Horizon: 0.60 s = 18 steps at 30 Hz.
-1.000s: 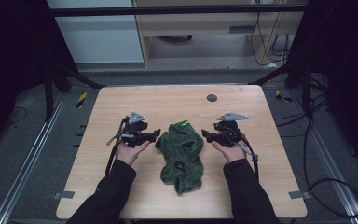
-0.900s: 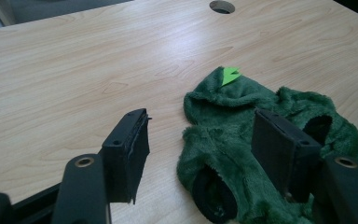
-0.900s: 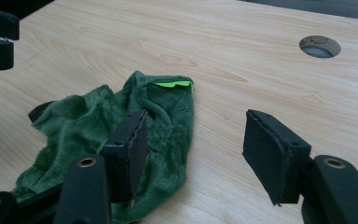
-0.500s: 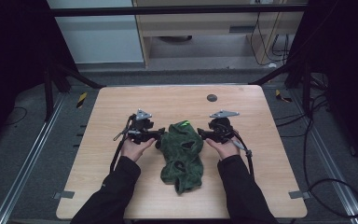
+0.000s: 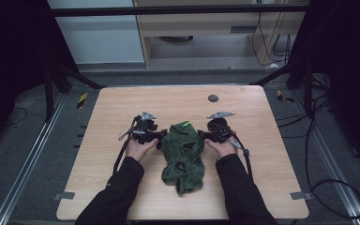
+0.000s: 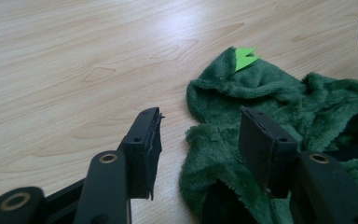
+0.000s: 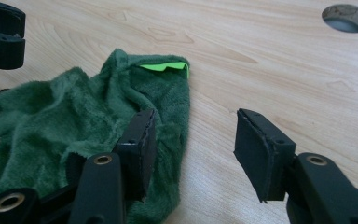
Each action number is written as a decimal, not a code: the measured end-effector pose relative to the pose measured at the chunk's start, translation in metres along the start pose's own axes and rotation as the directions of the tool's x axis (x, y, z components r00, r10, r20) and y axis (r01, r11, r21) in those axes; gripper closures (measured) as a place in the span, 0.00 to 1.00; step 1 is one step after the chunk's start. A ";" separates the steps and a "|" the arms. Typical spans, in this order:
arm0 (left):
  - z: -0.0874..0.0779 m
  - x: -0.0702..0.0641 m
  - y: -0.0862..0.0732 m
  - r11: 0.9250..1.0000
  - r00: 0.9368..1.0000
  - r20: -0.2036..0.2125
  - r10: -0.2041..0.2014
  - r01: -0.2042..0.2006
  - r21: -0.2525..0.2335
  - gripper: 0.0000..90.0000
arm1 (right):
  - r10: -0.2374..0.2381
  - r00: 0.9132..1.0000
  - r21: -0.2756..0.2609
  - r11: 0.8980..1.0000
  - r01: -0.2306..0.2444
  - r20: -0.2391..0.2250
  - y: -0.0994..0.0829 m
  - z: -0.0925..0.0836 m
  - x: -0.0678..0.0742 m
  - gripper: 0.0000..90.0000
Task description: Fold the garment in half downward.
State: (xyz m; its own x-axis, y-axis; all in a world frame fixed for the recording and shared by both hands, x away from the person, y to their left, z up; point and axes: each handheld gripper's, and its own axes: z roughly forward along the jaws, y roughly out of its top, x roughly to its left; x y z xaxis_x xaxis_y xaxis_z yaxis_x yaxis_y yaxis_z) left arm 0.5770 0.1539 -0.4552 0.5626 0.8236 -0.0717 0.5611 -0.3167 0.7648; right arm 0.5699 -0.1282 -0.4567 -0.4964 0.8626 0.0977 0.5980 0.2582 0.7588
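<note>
1. Both hands have closed in on the green garment (image 5: pixel 183 152) since the earlier high view, where they sat well apart from its two sides; they now lie at its upper edges, and the jaws of both grippers have just been narrowing.
2. Nearest the person, the garment's crumpled lower end points toward 6 o'clock on the table (image 5: pixel 122 197), untouched.
3. At 9 o'clock of the garment, the left gripper (image 6: pixel 200 140) has its jaws roughly half open. They straddle a fluffy edge: one jaw over bare wood, the other over the cloth, neither pressing yet.
4. At 3 o'clock, the right gripper (image 7: pixel 193 142) mirrors this, jaws likewise part open, with the garment's edge coming between them and nothing gripped.
5. Toward 12 o'clock, the bright green tag (image 5: pixel 185 124) marks the garment's far end, just beyond both grippers.
6. Farther still at 12 o'clock, a round hole (image 5: pixel 213 98) sits in the table, well apart.
7. By my reading, this is the grasping step: each gripper is settling on one upper edge. The next move calls for shutting both sets of jaws on single folds of cloth, low enough to catch the pile, then lifting evenly.
</note>
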 end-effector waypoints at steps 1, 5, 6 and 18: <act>0.002 0.000 -0.001 1.000 1.000 0.001 -0.002 0.002 0.003 0.54 | -0.001 1.000 0.003 1.000 0.001 0.001 -0.001 0.002 -0.001 0.54; 0.009 0.001 -0.003 1.000 1.000 0.000 0.004 -0.004 0.030 0.56 | 0.002 1.000 0.018 1.000 -0.002 0.000 -0.003 0.008 -0.002 0.55; 0.011 0.001 -0.004 0.999 1.000 -0.001 0.007 -0.007 0.037 0.57 | 0.001 1.000 0.024 1.000 -0.001 -0.004 -0.004 0.011 -0.001 0.55; 0.027 0.001 -0.010 0.995 1.000 0.017 0.004 -0.006 0.102 0.64 | 0.000 1.000 0.059 0.998 0.001 -0.022 -0.008 0.023 0.001 0.58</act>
State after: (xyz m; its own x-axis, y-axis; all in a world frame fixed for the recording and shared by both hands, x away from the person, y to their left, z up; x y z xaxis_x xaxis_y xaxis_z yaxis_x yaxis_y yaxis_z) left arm 0.5884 0.1450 -0.4808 0.5750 0.8143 -0.0792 0.6167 -0.3678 0.6960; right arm 0.5793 -0.1197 -0.4775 -0.5102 0.8527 0.1124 0.6334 0.2841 0.7198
